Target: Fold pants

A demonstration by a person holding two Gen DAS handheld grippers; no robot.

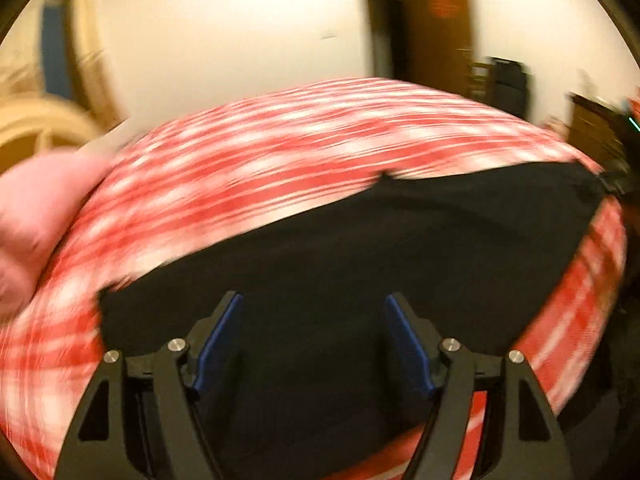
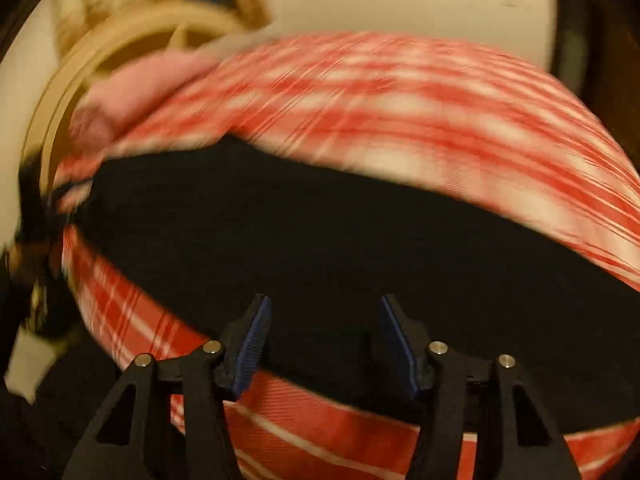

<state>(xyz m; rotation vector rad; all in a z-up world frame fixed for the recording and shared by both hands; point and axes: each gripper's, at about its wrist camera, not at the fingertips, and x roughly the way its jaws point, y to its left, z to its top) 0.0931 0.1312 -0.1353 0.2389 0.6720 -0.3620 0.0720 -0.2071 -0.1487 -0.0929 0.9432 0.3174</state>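
Left wrist view: the left gripper [image 1: 314, 340] sits at the bottom centre of the frame with its jaws wide apart, blue ribbed pads [image 1: 218, 344] facing each other across an open gap and clamping nothing. Under and beyond them lies the black pants [image 1: 360, 248], a flat matte dark sheet filling the lower middle of the frame; its far edge runs diagonally from lower left up to a corner at the right edge. Around it spreads a red-and-white checked cloth [image 1: 280, 152], blurred, covering the surface and open across the whole upper band up to its far rim. A pink soft bundle [image 1: 36, 208] lies at the left edge of the frame, well apart from the pants. Beyond are a pale wall [image 1: 240, 32] and a brown door [image 1: 440, 24] at the upper right.

Right wrist view: the right gripper [image 2: 324, 340] likewise has its jaws spread and empty, over the pants [image 2: 320, 232], whose near edge curves just in front of the pads. Checked cloth [image 2: 440, 112] shows free beyond and below. The pink bundle [image 2: 132, 92] sits at the upper left, beside a tan wooden curved frame [image 2: 72, 80].
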